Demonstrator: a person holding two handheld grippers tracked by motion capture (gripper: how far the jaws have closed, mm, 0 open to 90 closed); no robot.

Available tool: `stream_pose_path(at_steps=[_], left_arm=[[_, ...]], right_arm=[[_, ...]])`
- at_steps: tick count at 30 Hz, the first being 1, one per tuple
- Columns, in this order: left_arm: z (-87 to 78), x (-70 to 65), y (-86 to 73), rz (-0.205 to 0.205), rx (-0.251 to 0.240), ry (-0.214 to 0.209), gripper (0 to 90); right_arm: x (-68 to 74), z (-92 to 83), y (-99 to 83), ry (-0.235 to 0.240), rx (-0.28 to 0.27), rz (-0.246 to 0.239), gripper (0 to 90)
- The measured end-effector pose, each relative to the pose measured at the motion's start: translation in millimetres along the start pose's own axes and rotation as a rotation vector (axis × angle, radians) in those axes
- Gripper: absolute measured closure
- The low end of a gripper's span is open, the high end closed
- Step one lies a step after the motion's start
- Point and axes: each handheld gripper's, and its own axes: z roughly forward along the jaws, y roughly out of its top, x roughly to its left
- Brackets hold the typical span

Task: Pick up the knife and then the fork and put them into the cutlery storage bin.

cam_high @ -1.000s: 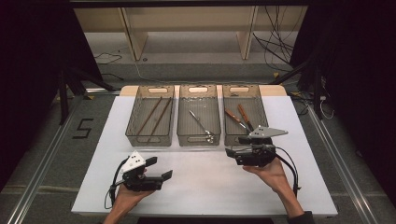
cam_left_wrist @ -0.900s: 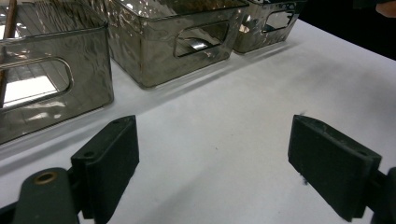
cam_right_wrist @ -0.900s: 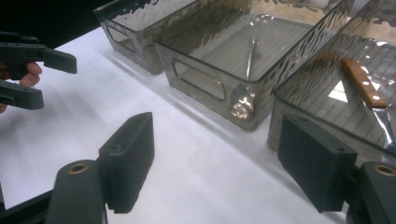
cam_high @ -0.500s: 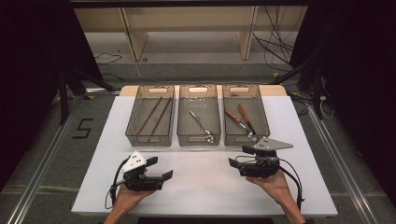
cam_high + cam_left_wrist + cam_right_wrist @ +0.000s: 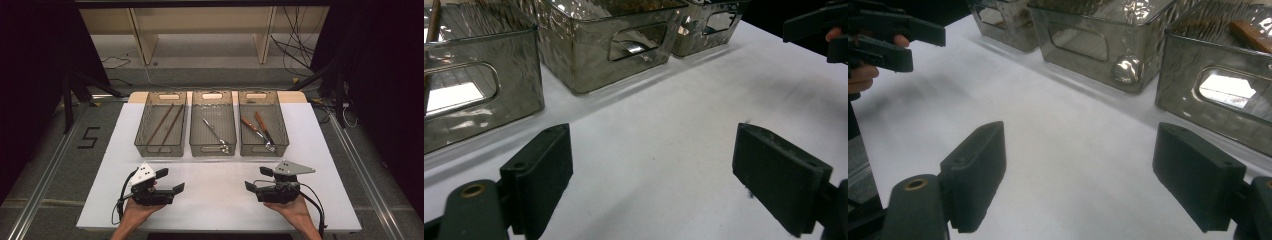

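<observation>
The right hand-held gripper (image 5: pixel 1078 175) looks along its two black jaws, which stand wide apart with nothing but bare white bench (image 5: pixel 1068 165) between them. They have just been opening. Ahead of the jaws and to their right sits a row of three clear plastic bins, each with a handle slot in its near wall. The nearest bin (image 5: pixel 1218 95) lies just beyond the right jaw and holds something with a brown handle (image 5: pixel 1250 27). The middle bin (image 5: pixel 1098 42) stands farther ahead, and the far bin (image 5: pixel 998 20) beyond it. Well off to the left, the left hand-held gripper (image 5: pixel 923 42) hovers above the bench, a hand (image 5: pixel 860 75) behind it.
</observation>
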Motion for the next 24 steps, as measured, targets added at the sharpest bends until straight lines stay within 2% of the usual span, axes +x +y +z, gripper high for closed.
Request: stream_pose_path(at_steps=[7, 14, 24], left_arm=[[0.5, 0.1, 0.0, 0.001, 0.000, -0.001, 16.1], [0.4, -0.4, -0.1, -0.001, -0.001, -0.002, 16.1], [0.8, 0.3, 0.0, 0.001, 0.003, -0.002, 16.1]], right_arm=[[-0.7, -0.3, -5.9, -0.005, 0.001, 0.013, 20.8], [-2.6, -4.2, -5.7, -0.007, -0.027, 0.022, 20.8], [-3.2, -5.1, -6.1, -0.008, -0.031, 0.023, 20.8]])
